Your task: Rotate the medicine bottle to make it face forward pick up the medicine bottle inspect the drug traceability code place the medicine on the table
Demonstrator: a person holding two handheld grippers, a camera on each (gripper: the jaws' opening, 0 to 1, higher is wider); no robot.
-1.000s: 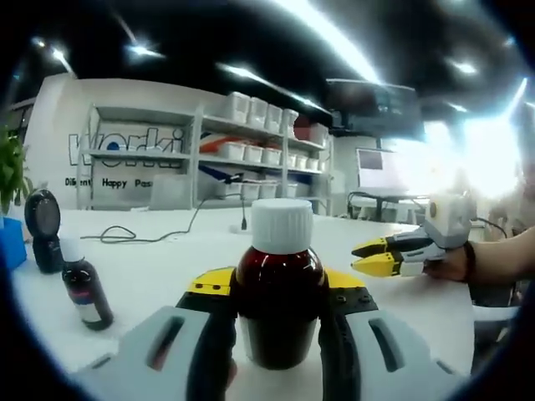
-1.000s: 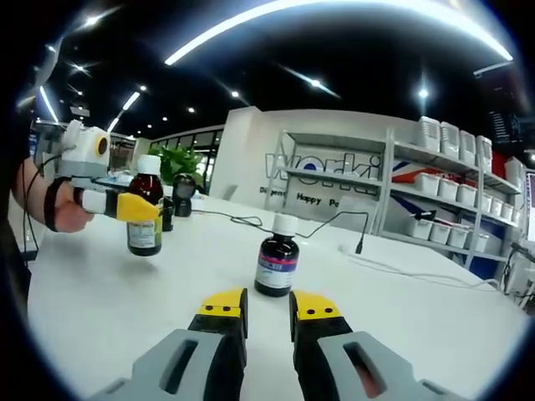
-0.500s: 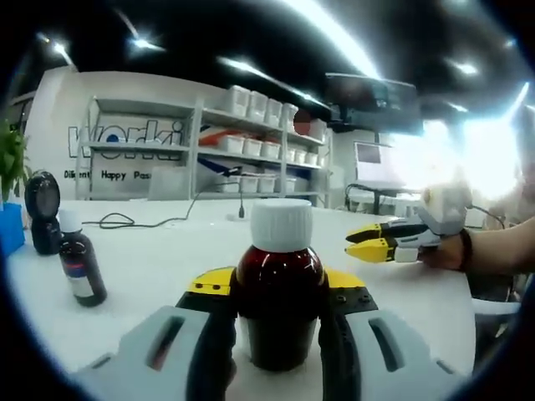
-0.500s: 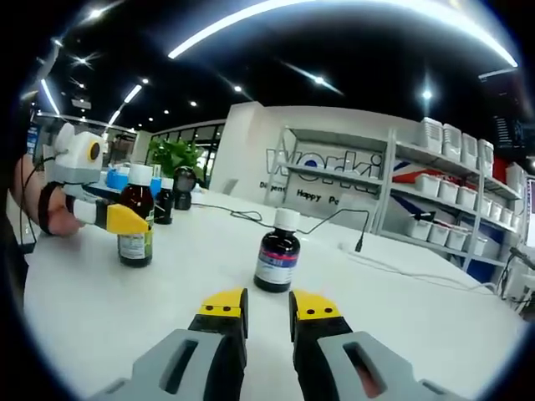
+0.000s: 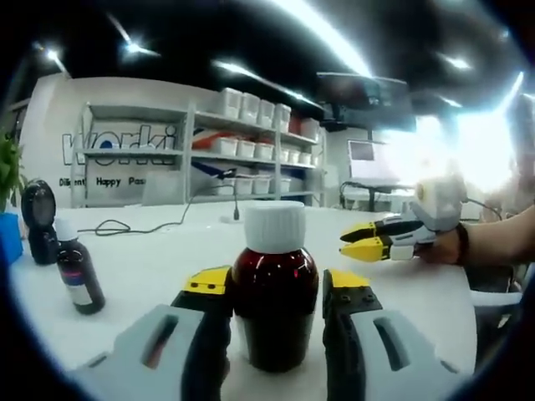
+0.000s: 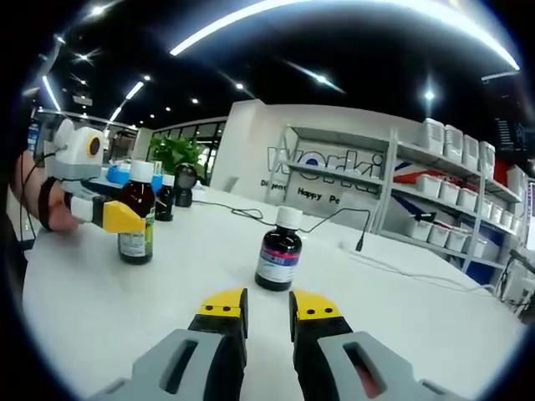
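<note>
A brown medicine bottle (image 5: pixel 274 301) with a white cap stands upright on the white table (image 5: pixel 150 251), between the jaws of my left gripper (image 5: pixel 276 284). The jaws sit just off its sides, a thin gap showing on the right. In the right gripper view the same bottle (image 6: pixel 138 242) rests on the table at the left, its label showing, with the left gripper (image 6: pixel 117 215) around it. My right gripper (image 6: pixel 267 305) hovers low over the table, jaws a little apart and holding nothing. The right gripper (image 5: pixel 355 238) is off to the right in the left gripper view, held by a hand.
A small dark bottle (image 6: pixel 277 261) with a white cap stands mid-table, ahead of the right gripper; this small dark bottle (image 5: pixel 77 280) is left of the held one. A black round device (image 5: pixel 40 221), a blue box (image 5: pixel 8 238) and a cable (image 5: pixel 125 227) lie farther back, before shelves (image 5: pixel 242 142).
The left gripper lowered the medicine bottle until it stood on the table, and its jaws have spread slightly off the bottle. The right gripper has stayed nearly still.
</note>
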